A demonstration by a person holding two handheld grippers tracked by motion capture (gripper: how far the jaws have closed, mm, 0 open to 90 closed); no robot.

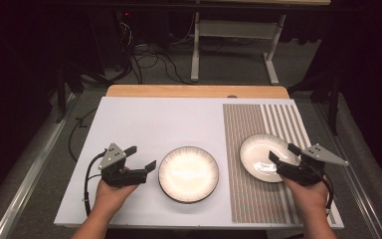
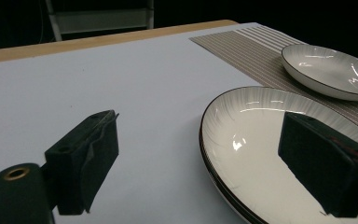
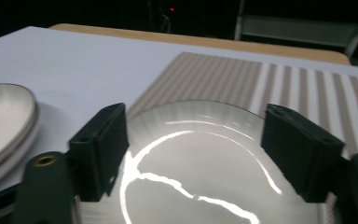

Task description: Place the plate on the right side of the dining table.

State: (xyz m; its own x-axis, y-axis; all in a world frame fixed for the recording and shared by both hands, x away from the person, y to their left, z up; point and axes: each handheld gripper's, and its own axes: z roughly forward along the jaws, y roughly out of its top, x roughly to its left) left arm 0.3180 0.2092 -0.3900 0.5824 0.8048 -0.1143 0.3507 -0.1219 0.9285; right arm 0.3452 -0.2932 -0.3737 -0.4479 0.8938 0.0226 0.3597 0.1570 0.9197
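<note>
We note one plate (image 1: 258,157) lying on the striped mat (image 1: 248,199), right gripper (image 1: 284,154) above its near rim, jaws apart, nothing held: placement looks done. Stacked plates (image 1: 188,174) sit mid-tabletop (image 1: 144,119), off the mat. Left gripper (image 1: 142,157) waits beside them, jaws apart, empty. We judge those remain to be moved.

A striped placemat (image 1: 273,164) covered the right part of the white table (image 1: 144,119). Beyond the table lay cables (image 1: 149,62) and a metal frame (image 1: 234,30).
</note>
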